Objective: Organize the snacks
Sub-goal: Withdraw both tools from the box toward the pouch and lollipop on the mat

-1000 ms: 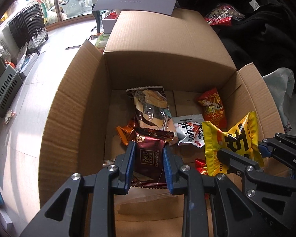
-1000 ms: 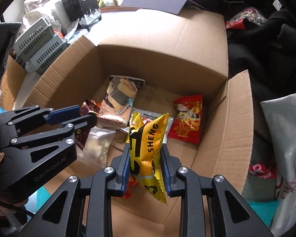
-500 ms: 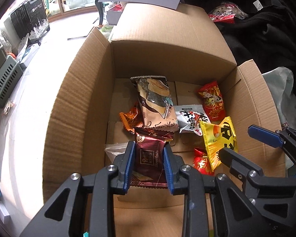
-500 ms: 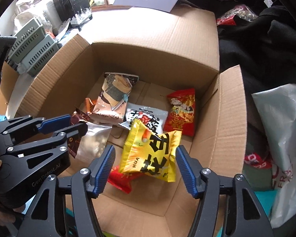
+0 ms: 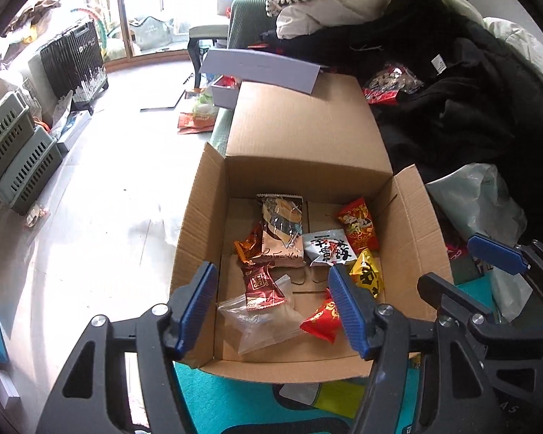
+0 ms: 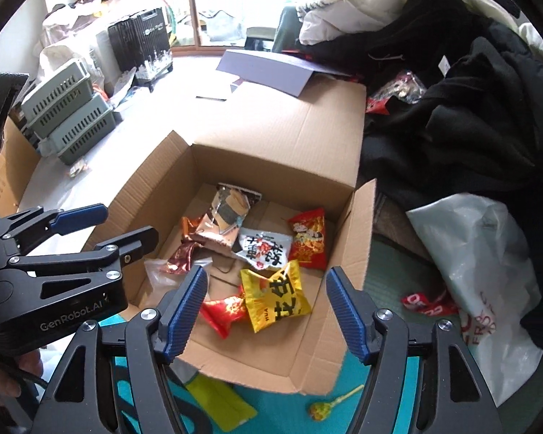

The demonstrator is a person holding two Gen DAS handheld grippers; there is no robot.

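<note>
The left claw (image 5: 275,305)'s right pad hides part of the yellow packet (image 5: 367,275) and red packet (image 5: 318,320) at 4 o'clock in the cardboard box (image 5: 195,238), while the lollipop (image 6: 320,409) at 6 o'clock is too small to read.

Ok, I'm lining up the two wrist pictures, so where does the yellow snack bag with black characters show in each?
Left wrist: the yellow snack bag lies in the cardboard box, lower right of its floor, partly behind the gripper's right finger.
Right wrist: the yellow snack bag lies in full view, between the fingers.
Shared landmark: the white packet with black characters, just beyond it.
</note>
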